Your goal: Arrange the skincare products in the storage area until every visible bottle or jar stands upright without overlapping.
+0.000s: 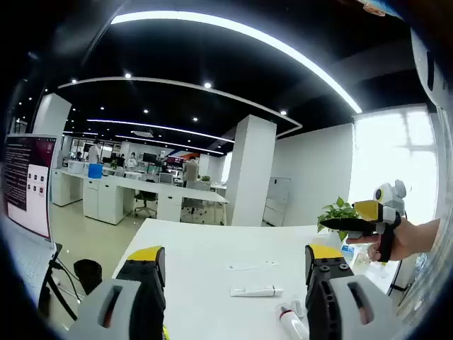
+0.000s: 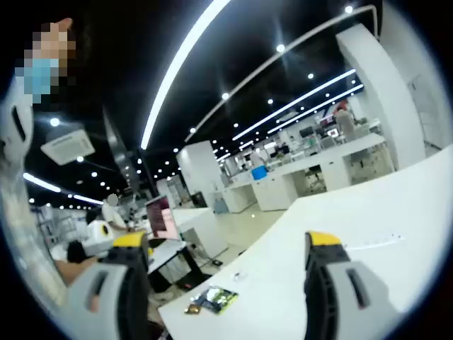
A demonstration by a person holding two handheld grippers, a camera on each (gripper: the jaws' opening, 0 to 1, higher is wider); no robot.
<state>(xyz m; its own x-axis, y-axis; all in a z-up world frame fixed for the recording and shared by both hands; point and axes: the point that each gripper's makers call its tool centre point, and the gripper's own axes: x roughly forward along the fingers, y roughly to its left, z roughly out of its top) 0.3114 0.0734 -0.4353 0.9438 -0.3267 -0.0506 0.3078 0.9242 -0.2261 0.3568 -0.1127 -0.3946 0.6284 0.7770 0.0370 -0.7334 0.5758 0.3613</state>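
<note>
Tubes flat on counter [image 1: 198,262], nothing upright yet.
Left gripper [image 1: 233,283] fingers wide, empty; white tube [image 1: 256,291] lies just ahead between them, long axis left-right. Second tube [image 1: 290,322] near right finger. Right gripper [image 2: 230,283] wide, empty, farther off.

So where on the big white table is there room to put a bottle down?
The white table is bare from its far edge down to the lying tube. It is crowded near the right fingers, where another tube lies. In the right gripper view, it is bare beyond the packet.
</note>
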